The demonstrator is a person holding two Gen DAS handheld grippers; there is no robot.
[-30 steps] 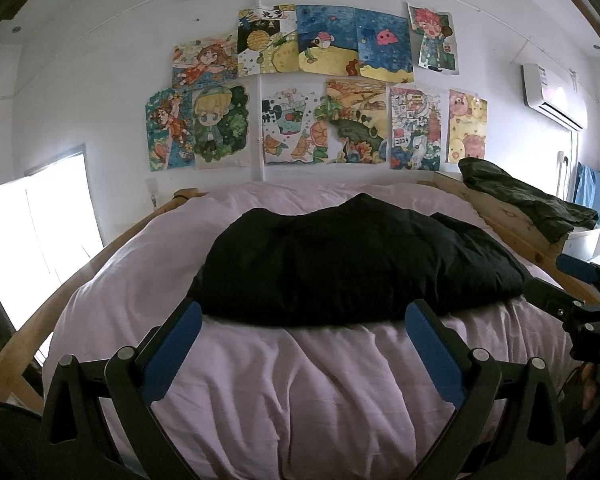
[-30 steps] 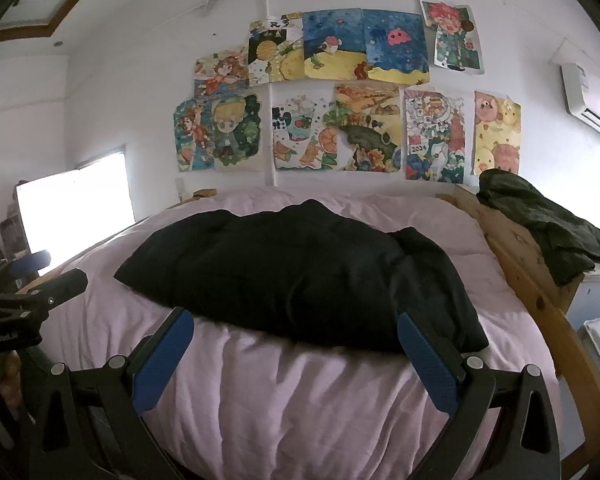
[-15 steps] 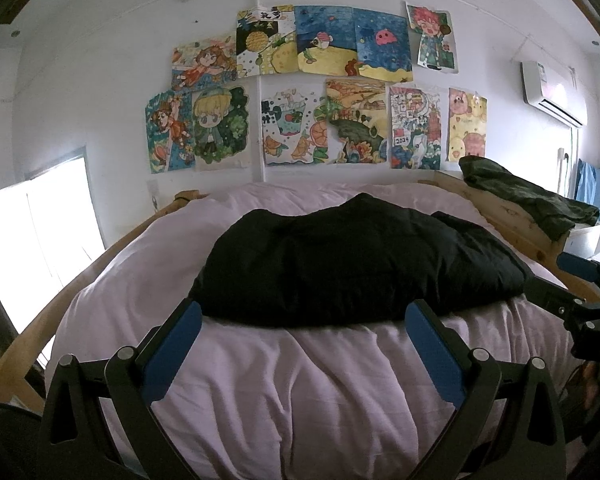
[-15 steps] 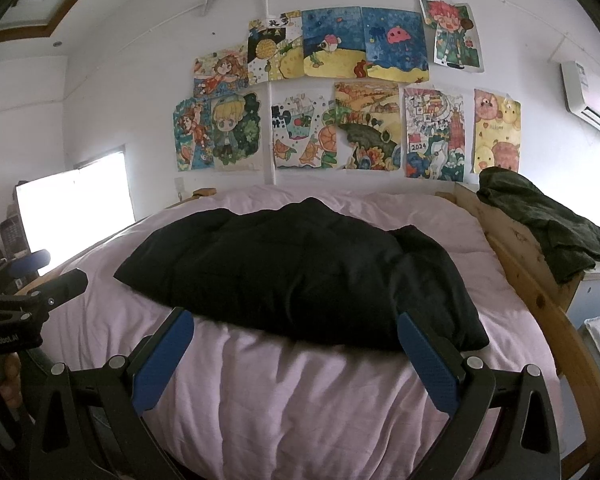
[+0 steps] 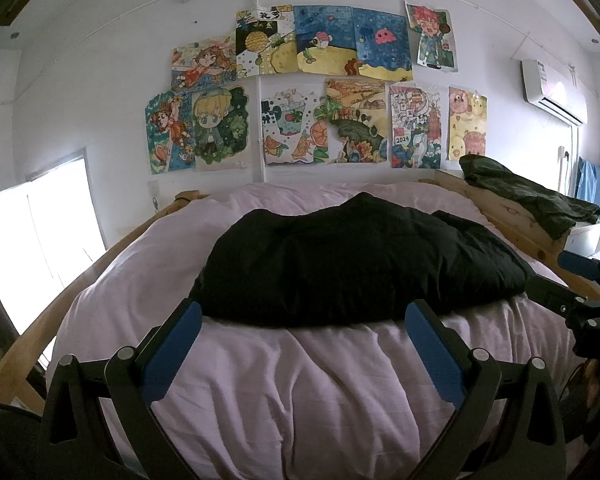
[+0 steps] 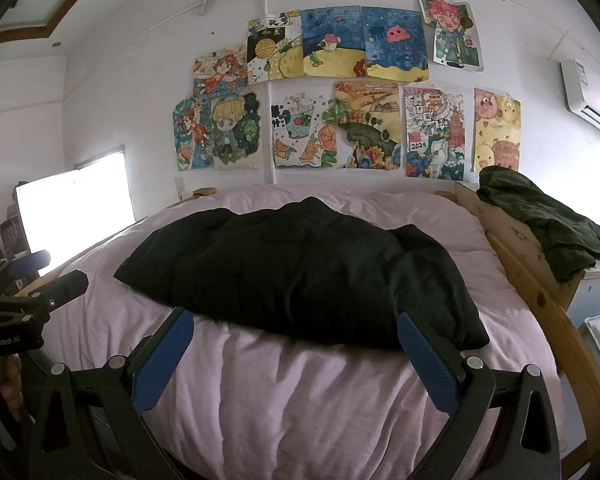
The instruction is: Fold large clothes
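Right now I have both grippers hovering over the near end of the bed (image 5: 300,400), each with its fingers spread wide and nothing between them. My left gripper (image 5: 302,344) points at the near hem of the black garment (image 5: 356,264), its blue pads (image 5: 172,350) just short of the fabric, not touching it as far as I can tell. My right gripper (image 6: 296,356) sits in much the same pose, released, its fingers (image 6: 428,364) framing the garment's near edge, seen in this view as a dark padded mass (image 6: 300,272). That garment lies flat across the middle of the pale pink bedding, bulky and dark, with one sleeve folded along its right side. From the left wrist view I see the other gripper's body at the right edge of the frame, near the wooden bed rail (image 5: 516,216); from the right wrist view the left one shows at the far left. A dark green piece of clothing (image 6: 548,228) is draped over the rail on the right, well apart from the black one. Colourful drawings (image 5: 312,92) cover the white wall behind the bed, and an air conditioner (image 5: 552,92) hangs at upper right.
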